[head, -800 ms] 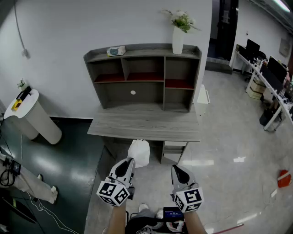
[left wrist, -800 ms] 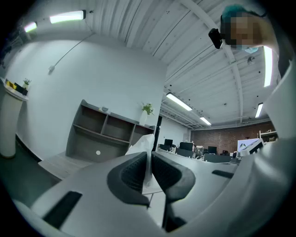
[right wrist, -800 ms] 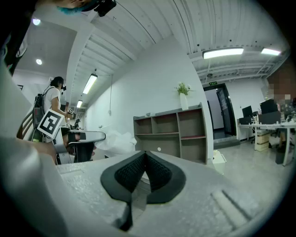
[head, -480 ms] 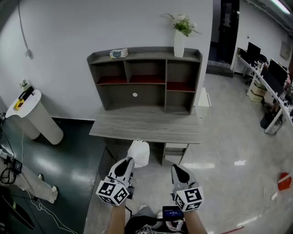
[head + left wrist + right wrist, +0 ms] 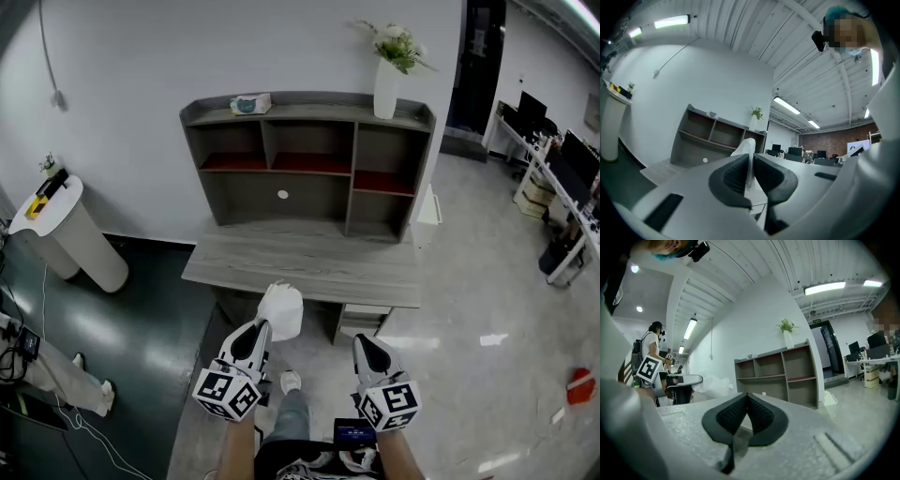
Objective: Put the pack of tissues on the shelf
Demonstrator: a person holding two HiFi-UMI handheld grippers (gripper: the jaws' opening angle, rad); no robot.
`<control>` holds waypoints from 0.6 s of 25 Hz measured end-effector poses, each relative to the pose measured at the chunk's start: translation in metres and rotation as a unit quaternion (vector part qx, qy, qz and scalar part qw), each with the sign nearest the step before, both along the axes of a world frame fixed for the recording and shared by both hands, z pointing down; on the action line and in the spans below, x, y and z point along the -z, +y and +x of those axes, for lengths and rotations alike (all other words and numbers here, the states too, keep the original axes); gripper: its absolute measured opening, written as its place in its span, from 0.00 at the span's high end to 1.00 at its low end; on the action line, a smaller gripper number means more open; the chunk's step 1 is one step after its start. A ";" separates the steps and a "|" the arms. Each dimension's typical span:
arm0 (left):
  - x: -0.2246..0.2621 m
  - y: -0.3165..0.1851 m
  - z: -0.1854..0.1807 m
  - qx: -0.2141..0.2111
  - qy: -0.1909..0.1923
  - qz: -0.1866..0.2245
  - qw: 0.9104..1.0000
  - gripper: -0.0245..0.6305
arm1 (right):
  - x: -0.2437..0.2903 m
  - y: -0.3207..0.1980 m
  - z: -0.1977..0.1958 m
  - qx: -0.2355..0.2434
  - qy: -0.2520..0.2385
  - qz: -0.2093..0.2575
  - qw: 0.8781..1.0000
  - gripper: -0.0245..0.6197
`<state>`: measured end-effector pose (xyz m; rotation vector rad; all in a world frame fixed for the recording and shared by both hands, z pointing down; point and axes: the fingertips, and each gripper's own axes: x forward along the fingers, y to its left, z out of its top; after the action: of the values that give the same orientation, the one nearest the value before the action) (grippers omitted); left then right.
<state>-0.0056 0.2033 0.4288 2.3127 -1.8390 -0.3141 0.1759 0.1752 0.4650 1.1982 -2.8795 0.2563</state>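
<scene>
Pack: the white, soft-wrapped pack of tissues is held in the air in front of the grey wooden shelf unit, well short of it.
Left gripper: the left gripper has its jaws drawn narrow on the pack's near edge. The rest of the pack projects forward towards the shelf unit.
Right gripper: the right gripper has its jaws together with nothing between them. It is as far from the shelf unit as the left one.
Step in hand: carrying the pack to the shelf unit.
Method: only a thin fold appears to be gripped, so hold the pinch firm. Lift above the grey desk top at the shelf unit's foot. Release only once the pack rests on a board.
Hazard: avoid the white vase of flowers on the shelf unit's top right.
Count: one pack; two grippers; one shelf unit, three open upper compartments; one desk top; one vase; one small pale box at top left.
</scene>
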 end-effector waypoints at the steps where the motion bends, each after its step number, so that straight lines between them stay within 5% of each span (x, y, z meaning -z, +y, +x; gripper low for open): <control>1: 0.000 -0.010 -0.003 -0.001 0.001 0.001 1.000 0.93 | 0.000 -0.010 -0.004 0.000 -0.004 0.000 1.000 0.95; 15: 0.022 -0.218 -0.090 -0.061 0.006 0.007 0.998 0.93 | 0.016 -0.207 -0.096 -0.055 0.008 0.001 0.998 0.95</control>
<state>-0.0954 -0.0142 0.4071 2.4146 -1.6859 -0.3240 0.0800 -0.0321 0.4494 1.3554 -2.8045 0.2458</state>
